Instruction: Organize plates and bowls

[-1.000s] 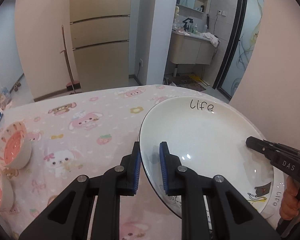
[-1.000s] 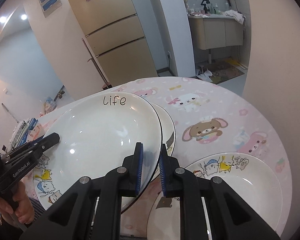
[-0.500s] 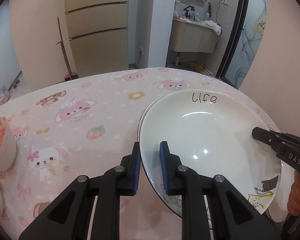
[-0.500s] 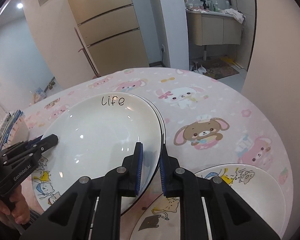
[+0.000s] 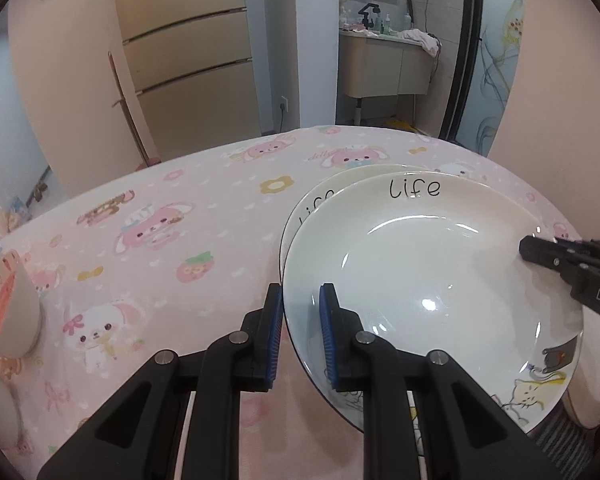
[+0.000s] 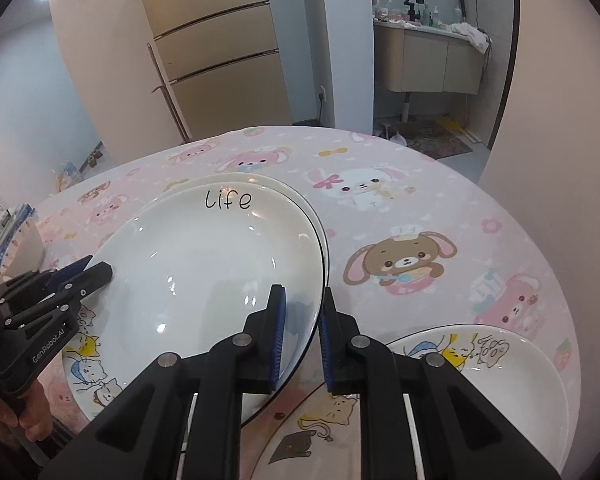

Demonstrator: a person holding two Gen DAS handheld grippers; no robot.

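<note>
A white deep plate marked "life" (image 5: 420, 272) (image 6: 212, 260) is held by both grippers over a second, matching plate whose rim (image 5: 312, 200) (image 6: 300, 196) peeks out behind it. My left gripper (image 5: 300, 312) is shut on the upper plate's near left rim, which sits between its blue pads. My right gripper (image 6: 302, 304) is shut on the opposite rim. Each gripper shows in the other's view: the right gripper (image 5: 540, 252) and the left gripper (image 6: 96, 272). Whether the upper plate rests on the lower one, I cannot tell.
The round table (image 5: 180, 220) wears a pink cartoon cloth. A third plate (image 6: 500, 380) with cat drawings lies at the near right. A pink-lined bowl (image 5: 12, 308) stands at the left edge. A hand (image 6: 24, 412) grips the left tool. A fridge and a washroom lie beyond.
Both grippers have sunk with the plate, bringing it down over the second plate until the two nearly line up. The grips have not changed.
</note>
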